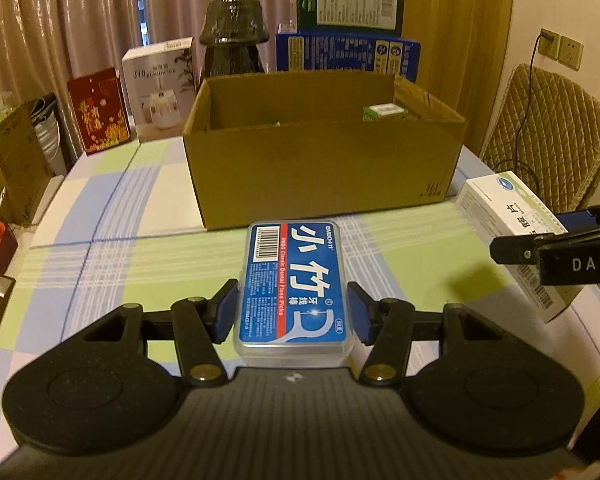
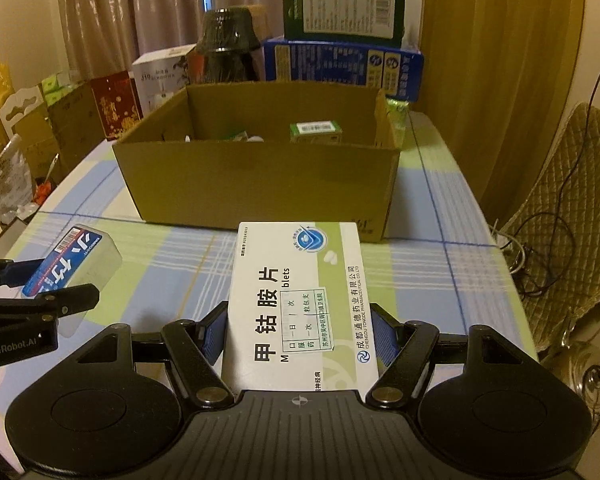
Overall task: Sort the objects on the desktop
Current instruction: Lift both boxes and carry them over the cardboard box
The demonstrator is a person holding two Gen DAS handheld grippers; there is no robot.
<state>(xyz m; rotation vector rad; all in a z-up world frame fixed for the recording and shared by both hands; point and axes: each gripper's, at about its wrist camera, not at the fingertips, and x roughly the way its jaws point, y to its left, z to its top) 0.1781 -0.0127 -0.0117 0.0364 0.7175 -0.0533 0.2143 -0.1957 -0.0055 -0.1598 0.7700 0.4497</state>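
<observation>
Left wrist view: left claw (image 1: pixel 292 312) clamped on one blue-labelled dental floss pick case (image 1: pixel 294 286), blue pads pressed to both long sides, case lifted clear of the checked tabletop (image 1: pixel 112 232). Straight ahead of this claw, one open cardboard box (image 1: pixel 320 168); inside, toward its right end, one small green carton (image 1: pixel 384 112). Off to the claw's right, right claw (image 1: pixel 556 256) seen from the side, gripping one white medicine box (image 1: pixel 512 216).

Right wrist view: right claw (image 2: pixel 300 336) closed on that same white medicine box (image 2: pixel 300 300), pads against both long edges, box pointing forward and held above the tabletop (image 2: pixel 440 272). Directly ahead, the cardboard box (image 2: pixel 260 188), with the green carton (image 2: pixel 316 130) and a few small pale items inside, too small to count. To this claw's left, left claw (image 2: pixel 40 292) with the floss case (image 2: pixel 72 260).

Behind the cardboard box: one dark vase-like object (image 1: pixel 232 40), one blue carton (image 1: pixel 348 54) with one green carton (image 1: pixel 350 2) on top, one white carton (image 1: pixel 160 88), one red carton (image 1: pixel 100 110). Far right of both claws, one quilted chair (image 1: pixel 548 132).
</observation>
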